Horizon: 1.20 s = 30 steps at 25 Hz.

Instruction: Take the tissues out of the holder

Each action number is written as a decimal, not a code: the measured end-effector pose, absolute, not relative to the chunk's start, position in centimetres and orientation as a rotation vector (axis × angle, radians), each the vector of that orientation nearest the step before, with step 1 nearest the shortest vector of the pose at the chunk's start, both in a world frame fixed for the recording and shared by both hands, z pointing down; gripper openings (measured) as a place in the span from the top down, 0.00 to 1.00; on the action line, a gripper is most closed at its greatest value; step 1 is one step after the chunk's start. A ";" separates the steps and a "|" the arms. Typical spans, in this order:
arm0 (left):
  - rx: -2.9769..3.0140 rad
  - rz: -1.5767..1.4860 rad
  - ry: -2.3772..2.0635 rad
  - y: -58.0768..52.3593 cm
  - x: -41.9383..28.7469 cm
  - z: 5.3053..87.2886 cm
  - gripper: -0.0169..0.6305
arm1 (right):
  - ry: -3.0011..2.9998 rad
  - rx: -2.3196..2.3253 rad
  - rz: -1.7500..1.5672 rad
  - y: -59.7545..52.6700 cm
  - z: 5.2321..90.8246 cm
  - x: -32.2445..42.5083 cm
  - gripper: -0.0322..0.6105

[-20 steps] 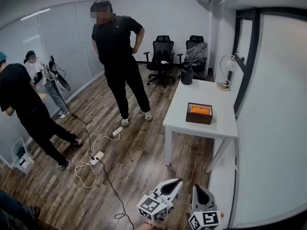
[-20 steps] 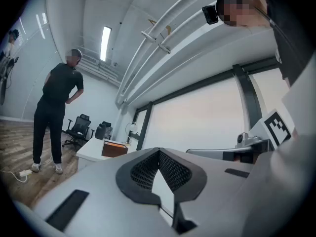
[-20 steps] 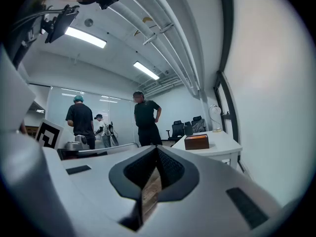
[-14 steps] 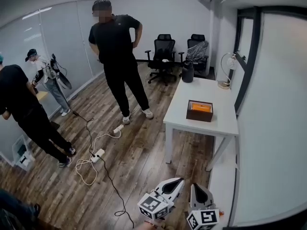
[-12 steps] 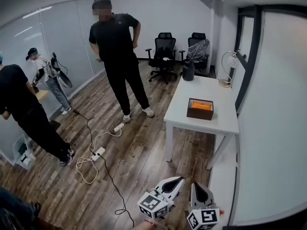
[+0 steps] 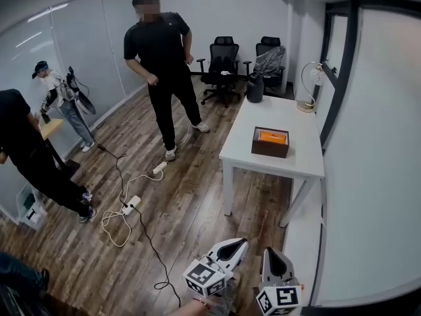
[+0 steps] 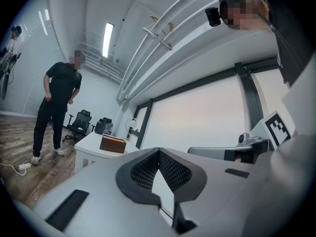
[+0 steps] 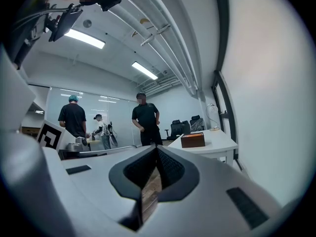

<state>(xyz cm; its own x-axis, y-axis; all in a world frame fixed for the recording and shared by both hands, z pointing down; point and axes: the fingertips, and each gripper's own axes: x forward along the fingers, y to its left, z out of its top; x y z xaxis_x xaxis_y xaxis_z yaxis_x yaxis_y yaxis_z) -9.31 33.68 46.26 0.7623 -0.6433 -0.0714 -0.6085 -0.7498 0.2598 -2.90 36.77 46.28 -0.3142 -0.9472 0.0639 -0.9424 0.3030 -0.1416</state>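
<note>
1. Holder [image 6: 270,145] w/ orange tissues [image 6: 273,136] sits mid-desk [image 6: 297,168], well apart from both grippers.
2. Left gripper [image 6: 241,243] & right gripper [image 6: 272,251]: jaws closed tip to tip, nothing held (both level, low in the head view).
3. Holder lies ahead, almost straight beyond the right gripper, so that one's prob. nearer; holder's long axis runs across the desk.
4. Next, I'd judge: close in, then open over the tissues.
</note>
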 end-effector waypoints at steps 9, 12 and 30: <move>2.751 -0.239 -0.945 27.6 -6.0 46.1 0.96 | 2.467 -1.833 -0.253 30.7 45.9 0.2 0.94; 2.767 -0.240 -0.928 25.0 -4.8 45.8 0.96 | 2.444 -1.833 -0.276 28.0 45.5 1.3 0.94; 2.829 -0.226 -0.851 10.9 -1.8 45.2 0.96 | 2.459 -1.814 -0.289 14.3 45.5 3.8 0.94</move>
<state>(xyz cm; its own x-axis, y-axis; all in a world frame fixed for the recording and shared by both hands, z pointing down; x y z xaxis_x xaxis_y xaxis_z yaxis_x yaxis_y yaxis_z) -1.82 10.90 45.19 0.8248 -0.5577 -0.0934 -0.5306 -0.8204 0.2131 3.77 14.28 45.47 -0.2996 -0.9525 0.0537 -0.9390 0.2845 -0.1931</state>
